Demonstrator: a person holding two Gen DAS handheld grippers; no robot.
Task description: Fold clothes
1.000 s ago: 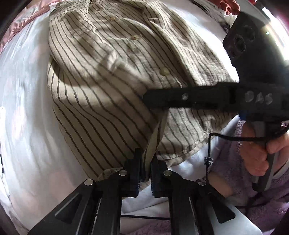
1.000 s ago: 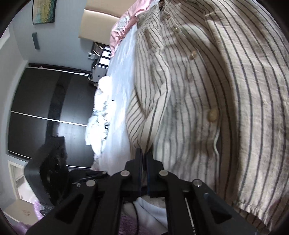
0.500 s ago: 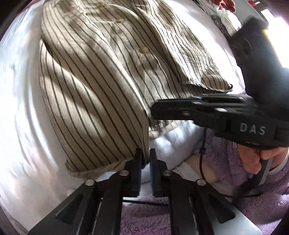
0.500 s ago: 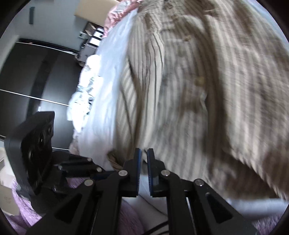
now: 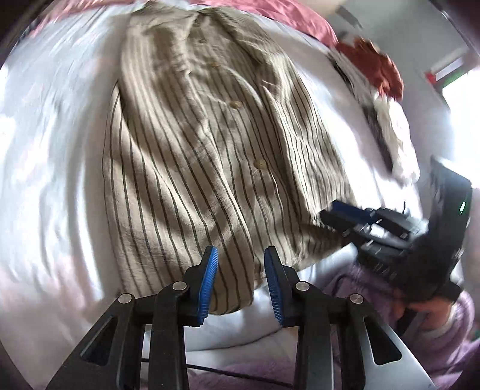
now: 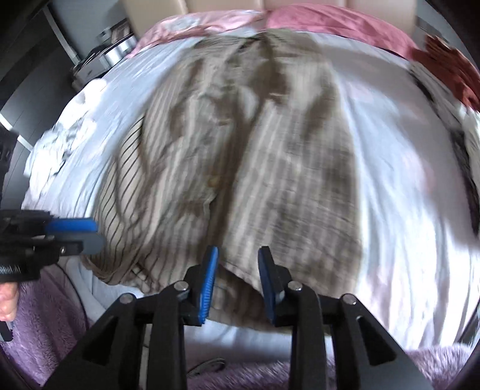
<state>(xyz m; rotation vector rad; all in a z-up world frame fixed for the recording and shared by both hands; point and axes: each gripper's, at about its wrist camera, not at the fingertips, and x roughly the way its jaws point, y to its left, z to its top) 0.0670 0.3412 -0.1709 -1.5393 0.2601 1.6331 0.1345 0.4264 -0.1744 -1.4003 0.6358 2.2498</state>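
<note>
Striped shirt point(image 5: 210, 144) flat on the white bed sheet point(image 5: 51, 180), both tools released.

A pink blanket point(image 6: 330, 21) lies beyond its collar; heaped clothes point(image 5: 381, 99) sit to the right. The left tool point(image 5: 240, 282) and right tool point(image 6: 237, 279) hover at the near hem, jaws spread wide, gripping nothing.

One striped button-up shirt point(image 5: 210, 156) lies on one white bedsheet point(image 5: 51, 180), with two open grippers, left point(image 5: 240, 280) and right point(image 6: 237, 279), and two clothing heaps.

free: white sheet point(image 5: 51, 180) left of shirt point(image 5: 192, 156) | blocked: clothes pile point(image 5: 387, 99) right
</note>
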